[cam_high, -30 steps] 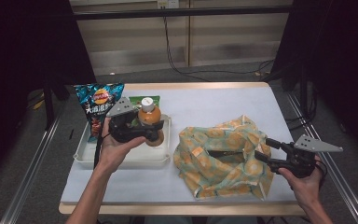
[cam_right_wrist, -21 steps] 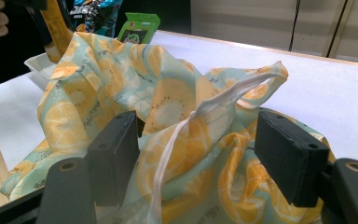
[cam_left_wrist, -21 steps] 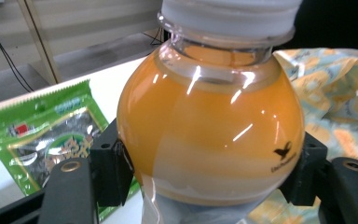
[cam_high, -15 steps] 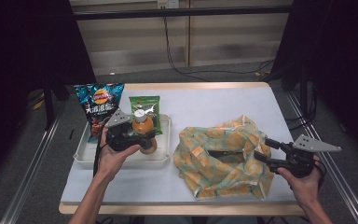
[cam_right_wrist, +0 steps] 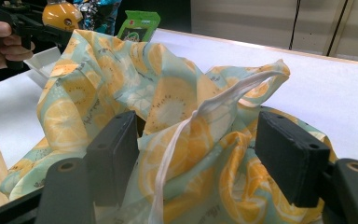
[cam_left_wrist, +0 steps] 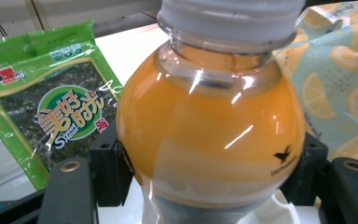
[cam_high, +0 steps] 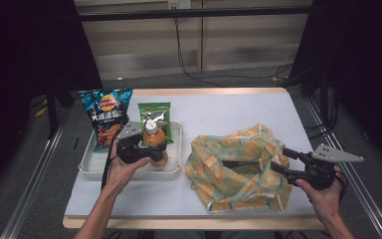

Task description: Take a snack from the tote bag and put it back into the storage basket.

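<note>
A small bottle of orange juice [cam_high: 153,141] with a white cap stays upright over the white tray [cam_high: 92,167]. My left gripper [cam_high: 155,151] is shut on its round body; in the left gripper view both pads [cam_left_wrist: 107,172] press the bottle [cam_left_wrist: 209,126]. Whether its base rests on the tray I cannot tell. A lemon-print cloth bag [cam_high: 238,172] lies crumpled at the right. My right gripper [cam_high: 284,160] stands open at the bag's right edge. In the right gripper view [cam_right_wrist: 196,158] loose fabric and a white handle [cam_right_wrist: 223,100] lie between the jaws.
A blue chips bag [cam_high: 105,115] leans at the tray's far left. A green seaweed pack [cam_high: 155,113] lies on the tray's far edge, right behind the bottle. White table surface [cam_high: 229,112] stretches beyond the bag.
My left gripper has come down with the bottle toward the tray and slightly nearer. The right gripper and the bag have kept still.
</note>
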The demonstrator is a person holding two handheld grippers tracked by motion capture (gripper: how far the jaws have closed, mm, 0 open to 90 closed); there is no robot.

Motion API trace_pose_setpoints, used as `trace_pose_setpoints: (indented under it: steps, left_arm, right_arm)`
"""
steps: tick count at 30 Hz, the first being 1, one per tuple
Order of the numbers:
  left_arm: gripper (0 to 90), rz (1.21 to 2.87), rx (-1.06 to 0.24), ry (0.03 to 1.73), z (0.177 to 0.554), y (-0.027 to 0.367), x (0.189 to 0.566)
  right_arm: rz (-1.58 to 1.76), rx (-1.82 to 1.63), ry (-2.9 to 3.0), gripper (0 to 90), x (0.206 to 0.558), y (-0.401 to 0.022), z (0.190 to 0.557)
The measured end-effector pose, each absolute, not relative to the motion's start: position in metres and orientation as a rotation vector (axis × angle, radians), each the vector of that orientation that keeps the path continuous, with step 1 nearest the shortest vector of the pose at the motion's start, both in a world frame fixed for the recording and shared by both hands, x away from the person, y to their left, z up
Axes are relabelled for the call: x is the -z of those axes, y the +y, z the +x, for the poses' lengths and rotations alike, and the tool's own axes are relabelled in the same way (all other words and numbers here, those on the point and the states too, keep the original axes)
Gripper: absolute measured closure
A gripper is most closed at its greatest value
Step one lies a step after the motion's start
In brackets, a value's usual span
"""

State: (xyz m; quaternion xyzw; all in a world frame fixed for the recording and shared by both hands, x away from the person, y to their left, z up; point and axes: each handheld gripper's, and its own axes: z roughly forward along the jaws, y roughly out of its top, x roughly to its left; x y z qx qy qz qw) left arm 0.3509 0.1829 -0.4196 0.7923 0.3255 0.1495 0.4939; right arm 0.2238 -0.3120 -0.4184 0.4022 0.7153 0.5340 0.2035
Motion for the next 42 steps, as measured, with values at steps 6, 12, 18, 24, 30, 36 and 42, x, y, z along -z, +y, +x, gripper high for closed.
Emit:
trace_pose_setpoints:
  steps: [6, 12, 18, 24, 30, 36, 42]
  left_arm:
    - [31.7, 1.932, -0.352, 0.775, 0.353, 0.185, 0.427]
    - [31.5, 1.933, -0.338, 0.775, 0.353, 0.187, 0.432]
    - [31.6, 1.958, -0.334, 0.779, 0.348, 0.190, 0.430]
    - [31.5, 1.961, -0.323, 0.770, 0.346, 0.194, 0.430]
    - [31.5, 1.962, -0.311, 0.786, 0.342, 0.196, 0.429]
    - [30.9, 1.943, -0.312, 0.793, 0.342, 0.194, 0.431]
    - [25.6, 1.939, -0.283, 0.840, 0.339, 0.195, 0.433]
  right_arm:
    - [1.119, -1.490, 1.997, 29.7, 0.419, -0.312, 0.224]
    - [1.122, -1.494, 1.996, 29.2, 0.419, -0.313, 0.224]
    - [1.119, -1.497, 2.001, 29.1, 0.418, -0.313, 0.223]
    - [1.123, -1.498, 1.997, 28.8, 0.418, -0.313, 0.224]
    - [1.114, -1.496, 2.004, 28.7, 0.419, -0.313, 0.223]
    - [1.117, -1.497, 2.002, 28.3, 0.418, -0.312, 0.223]
    - [1.117, -1.503, 1.999, 27.6, 0.417, -0.314, 0.223]
